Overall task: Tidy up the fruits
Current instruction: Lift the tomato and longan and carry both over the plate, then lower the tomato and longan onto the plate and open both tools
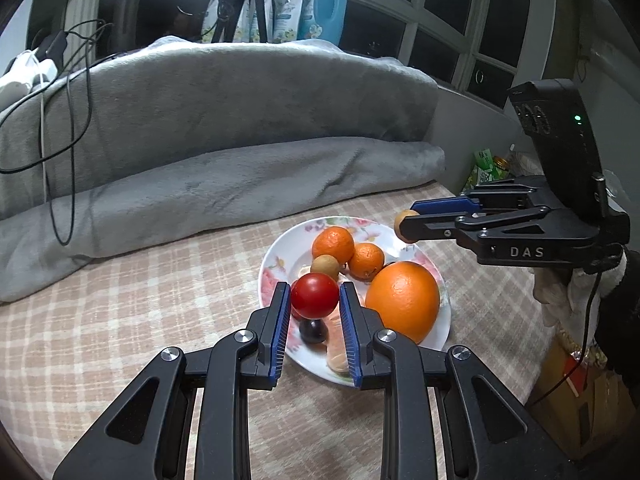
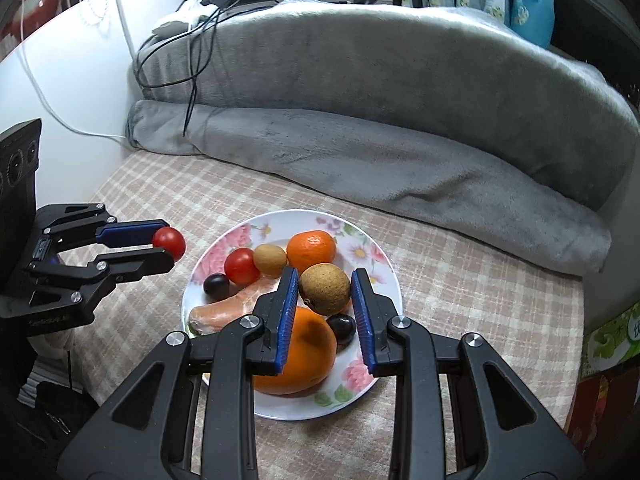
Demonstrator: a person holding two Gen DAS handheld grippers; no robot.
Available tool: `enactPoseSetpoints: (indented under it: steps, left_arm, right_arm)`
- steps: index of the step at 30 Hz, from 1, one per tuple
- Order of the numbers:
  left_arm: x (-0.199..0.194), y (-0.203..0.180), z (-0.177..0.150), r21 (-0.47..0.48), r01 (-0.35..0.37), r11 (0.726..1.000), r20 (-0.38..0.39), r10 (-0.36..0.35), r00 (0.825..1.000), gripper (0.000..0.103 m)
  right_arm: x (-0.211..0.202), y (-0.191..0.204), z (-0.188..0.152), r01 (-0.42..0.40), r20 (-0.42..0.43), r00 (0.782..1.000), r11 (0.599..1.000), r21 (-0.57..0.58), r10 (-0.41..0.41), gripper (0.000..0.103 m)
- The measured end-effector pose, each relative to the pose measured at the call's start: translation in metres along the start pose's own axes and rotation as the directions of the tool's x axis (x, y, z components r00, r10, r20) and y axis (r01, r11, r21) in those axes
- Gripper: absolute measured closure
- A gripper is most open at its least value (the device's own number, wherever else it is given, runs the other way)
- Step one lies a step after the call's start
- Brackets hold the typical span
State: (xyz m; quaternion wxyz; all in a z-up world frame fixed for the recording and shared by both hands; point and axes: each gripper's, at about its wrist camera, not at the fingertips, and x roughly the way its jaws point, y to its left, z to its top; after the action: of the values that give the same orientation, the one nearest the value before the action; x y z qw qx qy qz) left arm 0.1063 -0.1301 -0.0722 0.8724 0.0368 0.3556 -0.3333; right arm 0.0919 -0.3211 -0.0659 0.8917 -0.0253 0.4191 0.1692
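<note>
The left tongs (image 1: 315, 296) pinch a red cherry tomato (image 1: 315, 295) between their blue pads, held above the near edge of the floral plate (image 1: 276, 252). The right tongs (image 2: 325, 289) pinch a brown longan (image 2: 325, 288) over the same plate, directly above the big orange (image 2: 300, 356). Both fruits sit at the fingertips, clear of the checked bedcover (image 1: 120, 320).

Both grippers are black linkage frames with round silver screws at the joints and ribbed blue pads lining the fingers. The right gripper (image 1: 408, 220) carries white "DAS" lettering below a black box with a green light, and a thin black cable hangs beside a white glove (image 1: 560, 300). The left gripper (image 2: 170, 250) looks alike.
</note>
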Motion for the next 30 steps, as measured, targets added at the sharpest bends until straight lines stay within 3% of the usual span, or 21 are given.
enactPoseSetpoints:
  steps: [30]
  left_arm:
    - [0.012,-0.010,0.002,0.020,0.029,0.999,-0.019,-0.028,0.999,0.080]
  right_arm:
    - [0.014,-0.008,0.001,-0.063,-0.016,0.998,0.995,0.079,0.065,0.074]
